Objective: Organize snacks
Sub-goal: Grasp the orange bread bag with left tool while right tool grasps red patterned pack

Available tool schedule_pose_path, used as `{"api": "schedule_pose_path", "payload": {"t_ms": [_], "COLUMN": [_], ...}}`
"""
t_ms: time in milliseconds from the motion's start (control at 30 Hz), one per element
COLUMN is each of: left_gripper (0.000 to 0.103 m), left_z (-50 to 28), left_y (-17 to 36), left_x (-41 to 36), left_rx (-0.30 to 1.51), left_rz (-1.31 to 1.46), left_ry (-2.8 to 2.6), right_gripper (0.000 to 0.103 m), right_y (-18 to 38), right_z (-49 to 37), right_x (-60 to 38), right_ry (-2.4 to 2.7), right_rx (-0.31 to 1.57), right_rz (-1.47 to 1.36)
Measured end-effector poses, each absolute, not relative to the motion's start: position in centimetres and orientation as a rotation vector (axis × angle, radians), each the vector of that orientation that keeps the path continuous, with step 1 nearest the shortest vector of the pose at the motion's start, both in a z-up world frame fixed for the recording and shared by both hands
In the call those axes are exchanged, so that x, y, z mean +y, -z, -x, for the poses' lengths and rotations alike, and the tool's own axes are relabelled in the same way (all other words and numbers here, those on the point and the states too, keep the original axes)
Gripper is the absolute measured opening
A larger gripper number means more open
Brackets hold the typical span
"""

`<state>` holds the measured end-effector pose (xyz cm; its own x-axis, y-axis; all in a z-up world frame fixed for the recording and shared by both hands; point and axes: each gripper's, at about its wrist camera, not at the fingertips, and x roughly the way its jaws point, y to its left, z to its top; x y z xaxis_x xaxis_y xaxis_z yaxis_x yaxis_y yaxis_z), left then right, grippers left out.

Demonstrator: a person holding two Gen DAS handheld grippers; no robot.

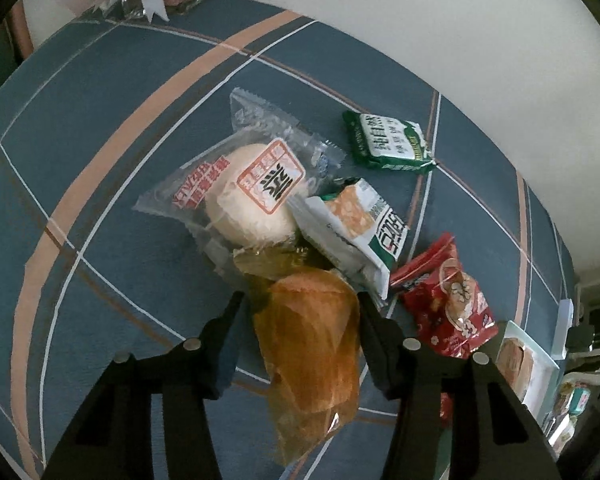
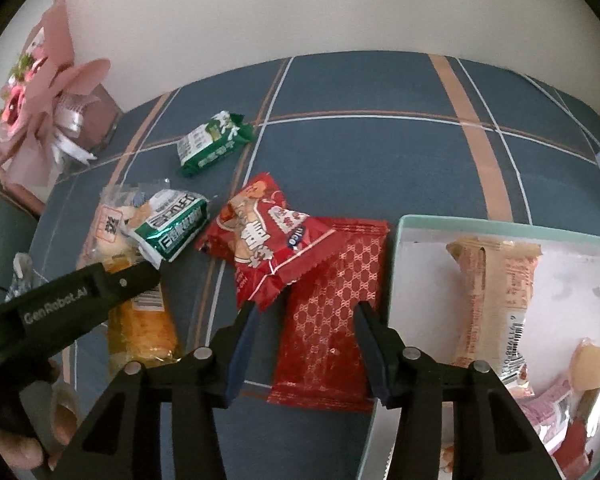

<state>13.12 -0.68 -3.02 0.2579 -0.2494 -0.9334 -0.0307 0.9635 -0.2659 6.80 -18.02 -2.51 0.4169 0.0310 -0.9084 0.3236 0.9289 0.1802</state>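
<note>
Red packets number two at the right wrist frame's centre: a patterned red packet [image 2: 328, 320] is straddled by the spread right gripper [image 2: 304, 312]. Two green packets [image 2: 214, 142] [image 2: 172, 226] are seen at upper left. One orange cake packet [image 1: 310, 344] is bracketed by the left gripper [image 1: 300, 304], grasp uncertain.

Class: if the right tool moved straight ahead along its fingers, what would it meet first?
Probably the patterned red packet, already lying between the open right tool's fingers; the red snack bag lies beyond it. Height above the packet is unclear.
</note>
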Motion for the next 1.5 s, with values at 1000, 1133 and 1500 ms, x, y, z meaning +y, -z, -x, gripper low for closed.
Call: {"api": "schedule_pose_path", "payload": {"t_ms": [1000, 1133, 1500], "left_gripper": [0.055, 0.055, 0.055], "left_z": [-13.4, -13.4, -13.4], "left_y": [3.4, 3.6, 3.7], "left_x": [0.4, 0.5, 0.8], "left_rx": [1.330, 1.332, 1.341], "left_rz": [0.280, 0.286, 0.297], "left_ry": [0.152, 0.152, 0.151], "right_gripper": [0.071, 0.072, 0.072], "right_y": [3.9, 3.8, 3.6], "right_z": [-8.9, -9.1, -8.7], "right_x": [-16.1, -16.4, -15.9], "right_ry": [0.284, 0.272, 0.140], "right_rx": [1.105, 1.084, 1.075], "right_rz": [-0.245, -0.264, -0.326]}}
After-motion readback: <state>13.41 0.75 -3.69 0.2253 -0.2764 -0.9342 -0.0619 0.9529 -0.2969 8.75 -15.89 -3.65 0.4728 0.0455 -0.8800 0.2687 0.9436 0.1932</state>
